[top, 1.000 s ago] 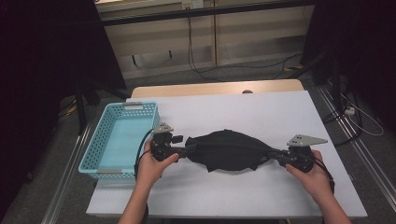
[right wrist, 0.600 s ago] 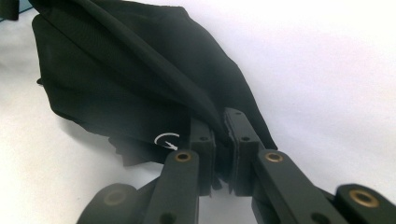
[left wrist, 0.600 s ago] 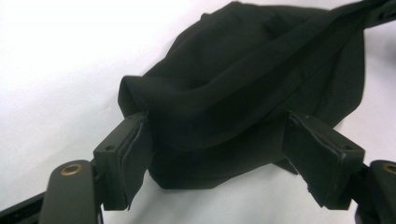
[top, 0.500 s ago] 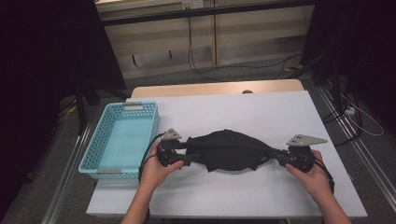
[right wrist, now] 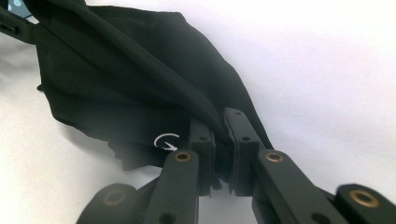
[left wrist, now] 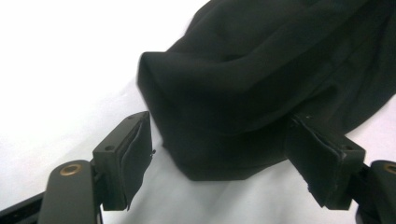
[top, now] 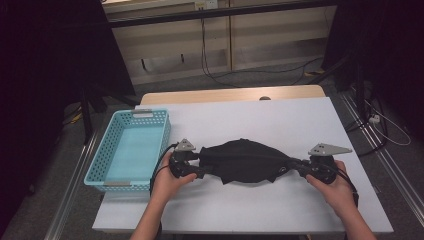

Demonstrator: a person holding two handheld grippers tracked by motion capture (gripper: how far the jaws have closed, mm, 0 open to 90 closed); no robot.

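My right gripper (right wrist: pixel 219 140) has its fingers (right wrist: pixel 201 140) clenched on a bunched end of the black cloth (right wrist: pixel 130 88), the fabric pinched tight between the two pads. A small white circular mark (right wrist: pixel 166 141) shows on the cloth just beside that grip. My left gripper (left wrist: pixel 224 163) has its fingers (left wrist: pixel 126 161) spread wide, released, with the folded end of the cloth (left wrist: pixel 261 88) lying between them; the left pad stands clear of the fabric, while the right one sits right at its edge, and I cannot tell whether it touches.

From above, the cloth (top: pixel 245 161) lies in a long heap between my two grippers, left (top: pixel 196 167) and right (top: pixel 300 167), nearer the front edge of the white surface (top: pixel 280 120) than the back. A light blue basket (top: pixel 107 165) stands at the left edge of the surface, just beside my left hand (top: pixel 167 182). My right hand (top: pixel 332 185) rests near the front right corner.
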